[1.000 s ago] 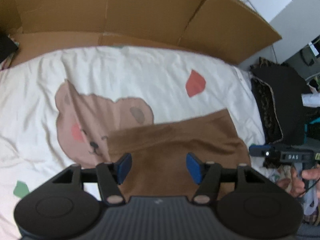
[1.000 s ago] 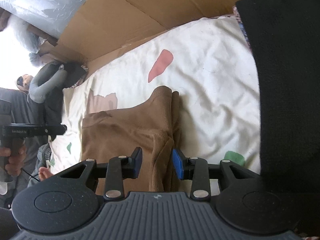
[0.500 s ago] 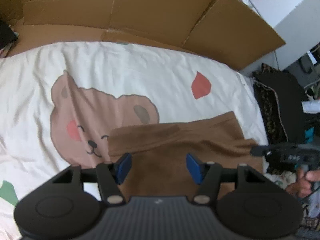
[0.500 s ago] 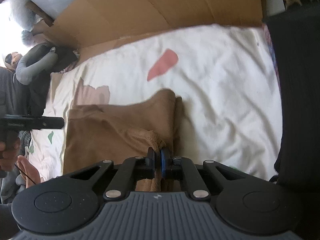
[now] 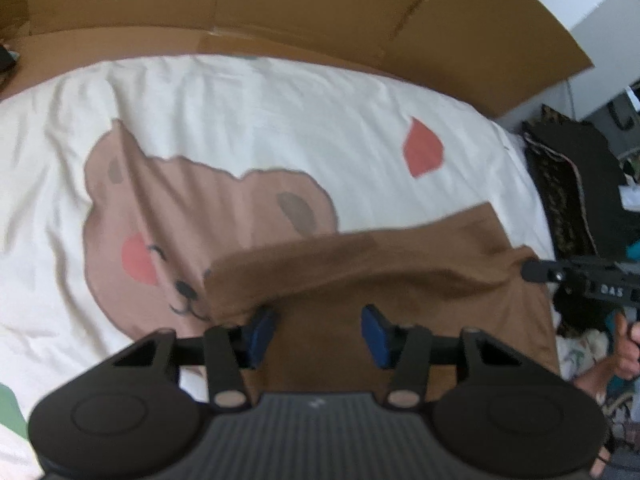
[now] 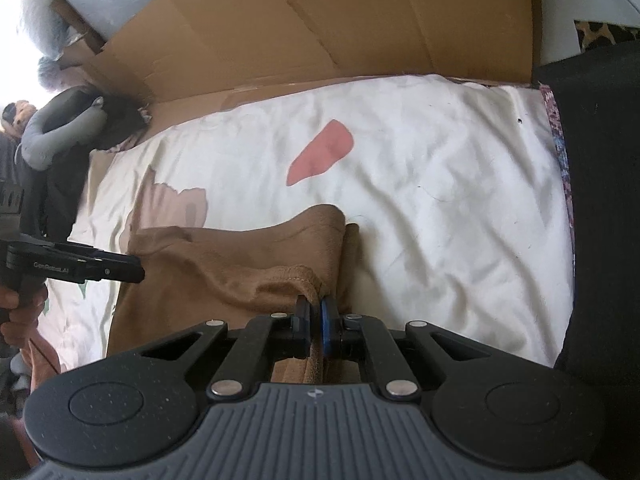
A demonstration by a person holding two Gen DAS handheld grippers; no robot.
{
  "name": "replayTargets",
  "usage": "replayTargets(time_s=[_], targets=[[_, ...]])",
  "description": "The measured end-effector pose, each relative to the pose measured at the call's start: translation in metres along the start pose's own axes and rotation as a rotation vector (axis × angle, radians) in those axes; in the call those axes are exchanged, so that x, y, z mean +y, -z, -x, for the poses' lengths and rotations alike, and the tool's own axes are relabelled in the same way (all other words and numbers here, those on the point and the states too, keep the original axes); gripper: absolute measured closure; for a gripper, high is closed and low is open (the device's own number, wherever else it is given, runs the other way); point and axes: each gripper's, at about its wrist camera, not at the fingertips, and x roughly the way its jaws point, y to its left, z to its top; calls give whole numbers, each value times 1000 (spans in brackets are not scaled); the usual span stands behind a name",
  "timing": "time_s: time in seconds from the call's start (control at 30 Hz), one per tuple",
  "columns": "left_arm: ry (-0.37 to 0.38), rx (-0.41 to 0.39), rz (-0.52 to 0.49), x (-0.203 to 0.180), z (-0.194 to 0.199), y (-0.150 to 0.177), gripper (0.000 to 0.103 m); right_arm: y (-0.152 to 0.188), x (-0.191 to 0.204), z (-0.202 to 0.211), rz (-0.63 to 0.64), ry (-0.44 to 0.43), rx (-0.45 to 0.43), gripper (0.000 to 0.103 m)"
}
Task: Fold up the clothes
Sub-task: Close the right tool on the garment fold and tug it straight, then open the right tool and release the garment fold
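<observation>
A brown garment lies partly folded on a white bed sheet printed with a bear. My left gripper is open over the garment's near edge, its left blue pad tucked under a raised fold. In the right wrist view the same brown garment has a hemmed corner lifted, and my right gripper is shut on that hem. The other hand-held gripper shows at each view's side: the right gripper and the left gripper.
Cardboard panels stand along the far side of the bed. Dark clothes are piled at the right bed edge. A black cloth fills the right of the right wrist view. A grey cushion lies at the far left.
My right gripper closed on the garment's hem and lifted it. The left gripper moved forward over the garment's edge, staying open; a fold of cloth now rises over its left pad.
</observation>
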Motion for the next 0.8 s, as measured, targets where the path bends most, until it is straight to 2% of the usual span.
replayTargets(time_s=[0.07,0.17,0.23,0.3,0.37,0.47,0.57,0.67,0.8], targets=[[-21,-22,9,4,-2,-3,71,0,-1,-1,-13,1,-1,99],[-51,-35,41,12,-6,-8,81,0,0,1,-15,4,-8,99],[-59,-29,53,15,-8,-10,84,1,1,2,-17,6,-12,99],[-75,-40,42,12,-3,-11,83,1,2,3,-18,8,-17,99],[-80,-62,22,6,8,-12,72,2,3,4,-19,10,-21,99],[-60,-83,21,-2,23,-11,62,2,5,6,-21,13,-28,95],[-42,-96,16,-10,35,-9,59,3,8,11,-18,14,-37,94],[-38,-93,-10,-18,40,-5,56,8,18,21,20,26,-68,84],[-64,-59,-95,-32,35,4,55,12,31,37,96,69,-110,84]])
